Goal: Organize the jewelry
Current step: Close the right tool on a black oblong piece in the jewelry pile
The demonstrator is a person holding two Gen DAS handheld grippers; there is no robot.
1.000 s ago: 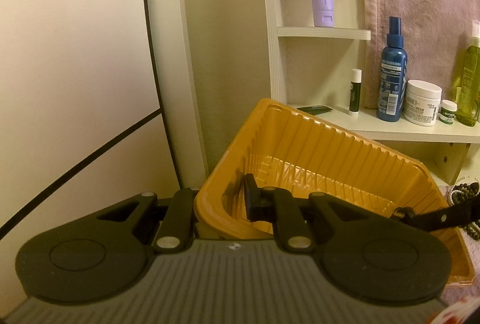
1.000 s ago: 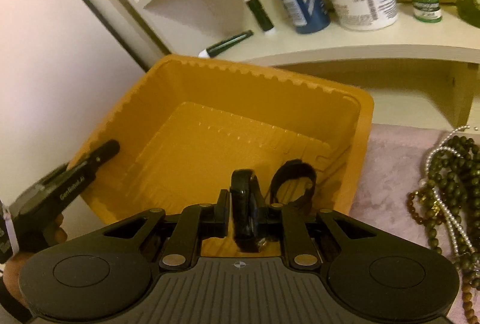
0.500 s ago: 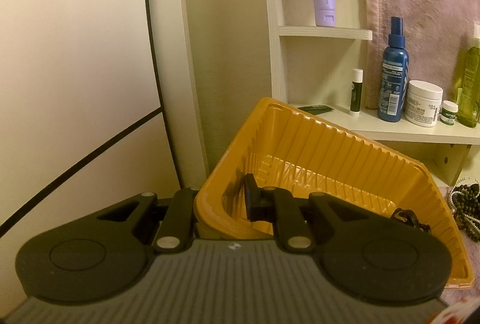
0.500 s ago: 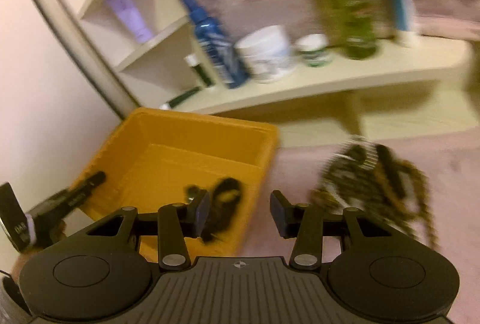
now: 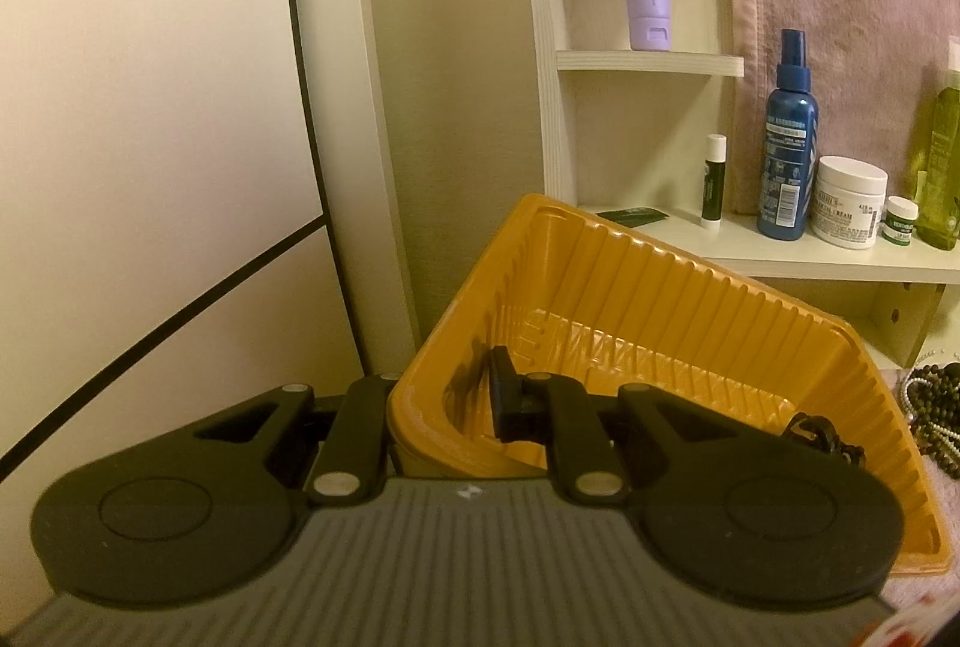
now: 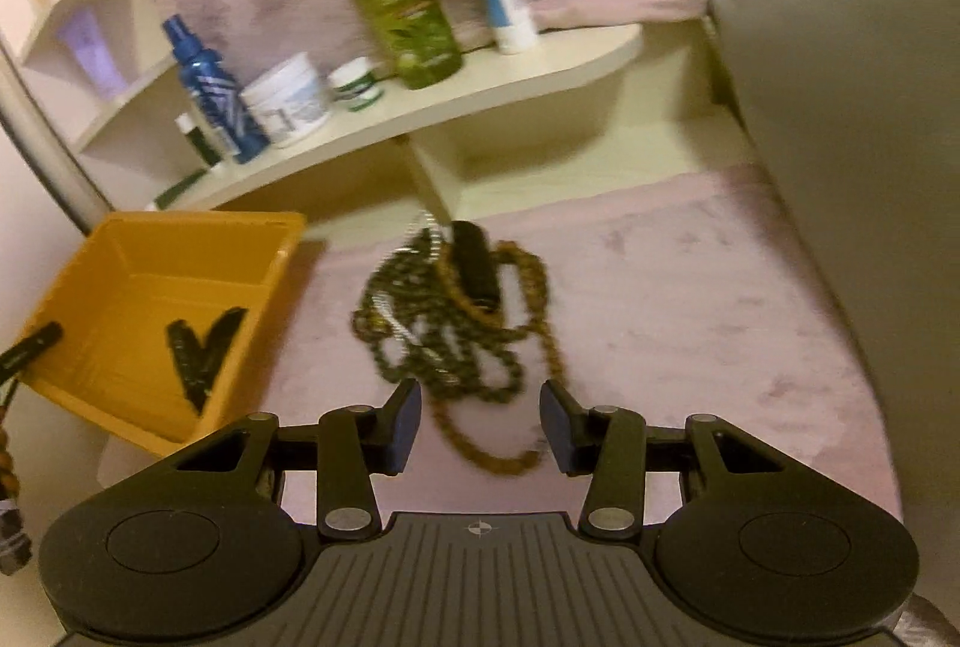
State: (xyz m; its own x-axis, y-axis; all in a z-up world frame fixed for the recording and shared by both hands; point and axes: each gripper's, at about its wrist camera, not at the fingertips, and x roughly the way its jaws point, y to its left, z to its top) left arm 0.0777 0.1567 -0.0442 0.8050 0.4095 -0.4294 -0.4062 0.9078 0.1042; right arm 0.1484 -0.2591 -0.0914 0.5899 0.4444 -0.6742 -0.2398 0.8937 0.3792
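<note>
Right tool (image 6: 480, 425) goes for the tangled heap of dark bead necklaces (image 6: 456, 311).
Its jaws are open and empty; pinch one strand only, while the left tool (image 5: 444, 407) stays closed on the ribbed orange plastic tray (image 5: 690, 323).

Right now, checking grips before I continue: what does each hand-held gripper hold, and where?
The left hand-held gripper clamps the orange tray by its near corner wall; the right hand-held gripper holds nothing.

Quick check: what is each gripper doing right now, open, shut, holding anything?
Left gripper: shut on the wall of the yellow tray.
Right gripper: open, holding nothing, above the bead necklaces; its jaws have just been opening.
</note>
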